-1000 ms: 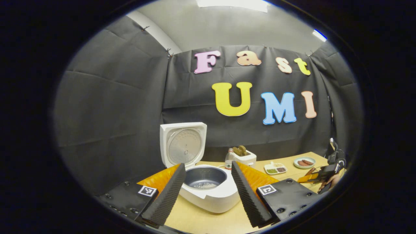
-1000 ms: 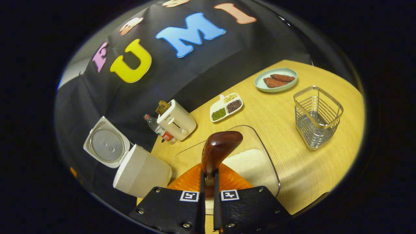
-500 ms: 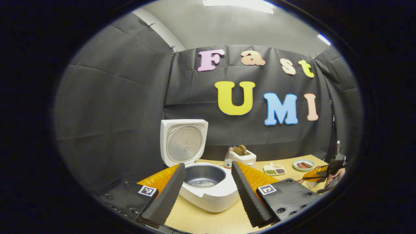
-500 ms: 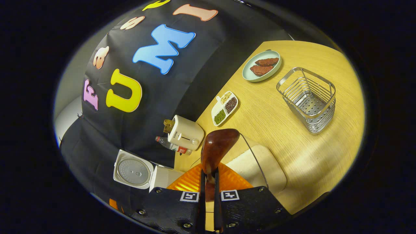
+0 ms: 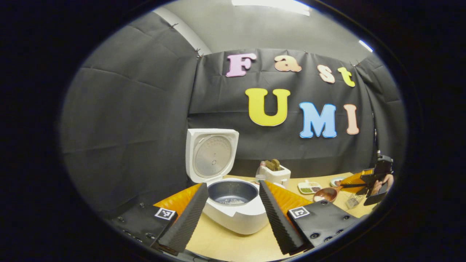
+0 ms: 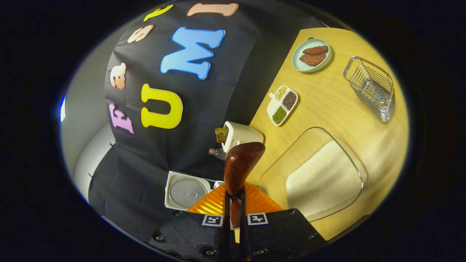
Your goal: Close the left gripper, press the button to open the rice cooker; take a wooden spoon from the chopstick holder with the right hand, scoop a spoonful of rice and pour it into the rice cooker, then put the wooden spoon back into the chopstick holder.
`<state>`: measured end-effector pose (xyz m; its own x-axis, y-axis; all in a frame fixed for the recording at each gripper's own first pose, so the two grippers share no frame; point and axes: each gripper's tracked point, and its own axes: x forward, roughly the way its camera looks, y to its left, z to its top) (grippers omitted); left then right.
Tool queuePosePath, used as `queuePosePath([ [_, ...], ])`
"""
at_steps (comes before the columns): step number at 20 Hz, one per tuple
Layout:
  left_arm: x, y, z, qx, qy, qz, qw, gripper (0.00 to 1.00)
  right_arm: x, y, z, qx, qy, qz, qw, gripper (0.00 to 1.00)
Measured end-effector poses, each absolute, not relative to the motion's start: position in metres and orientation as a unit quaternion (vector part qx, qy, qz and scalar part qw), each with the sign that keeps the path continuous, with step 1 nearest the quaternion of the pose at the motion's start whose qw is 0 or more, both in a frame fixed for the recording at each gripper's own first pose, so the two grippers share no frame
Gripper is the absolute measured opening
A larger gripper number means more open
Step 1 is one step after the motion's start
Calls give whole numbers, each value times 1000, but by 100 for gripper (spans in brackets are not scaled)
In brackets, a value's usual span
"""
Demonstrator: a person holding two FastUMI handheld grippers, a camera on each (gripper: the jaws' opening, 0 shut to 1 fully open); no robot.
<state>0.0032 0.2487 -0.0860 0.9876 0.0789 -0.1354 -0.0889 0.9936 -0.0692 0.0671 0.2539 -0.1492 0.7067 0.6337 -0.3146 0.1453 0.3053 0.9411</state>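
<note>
The wooden spoon (image 6: 240,165) is dark reddish-brown and glossy, its rounded bowl pointing away from the right tongs (image 6: 233,213), whose two fingers are pressed narrow on its handle. In the left gripper view the same spoon (image 5: 326,194) hangs in the air over the right part of the desk (image 5: 222,243), bowl toward the rice cooker, held by the far-off right tongs with a hand (image 5: 380,185) behind them; whether rice lies in the bowl I cannot tell.

The rice cooker (image 5: 236,214) is white and stands on the near left of the desk with its lid (image 5: 212,154) raised upright — the round metal inner plate faces forward. Its dark inner pot (image 5: 233,191) lies open, with a little rice at the bottom. The left tongs (image 5: 231,214) are spread wide and hold nothing; the cooker sits between and beyond their fingers.

In the right gripper view a clear tray (image 6: 346,160) of white rice (image 6: 322,182) lies just beside the spoon. Farther off stand a wire chopstick holder (image 6: 371,87), a pale plate (image 6: 297,64) bearing two reddish-brown pieces, and a small divided dish (image 6: 282,105) of beans and grains. A white toaster (image 6: 242,134) with toast in it stands near the wall, a bottle (image 6: 217,153) just beside it — between the cooker and the divided dish.
</note>
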Motion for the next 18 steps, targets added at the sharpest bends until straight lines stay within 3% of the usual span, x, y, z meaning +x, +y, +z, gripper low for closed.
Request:
queuePosePath([
  [9, -12, 291, -96, -28, 66, 77, 994, 97, 84, 340, -88, 546, 323, 250, 732, 10],
  [18, -36, 335, -103, -21, 59, 126, 990, 97, 112, 421, -74, 504, 324, 281, 750, 10],
])
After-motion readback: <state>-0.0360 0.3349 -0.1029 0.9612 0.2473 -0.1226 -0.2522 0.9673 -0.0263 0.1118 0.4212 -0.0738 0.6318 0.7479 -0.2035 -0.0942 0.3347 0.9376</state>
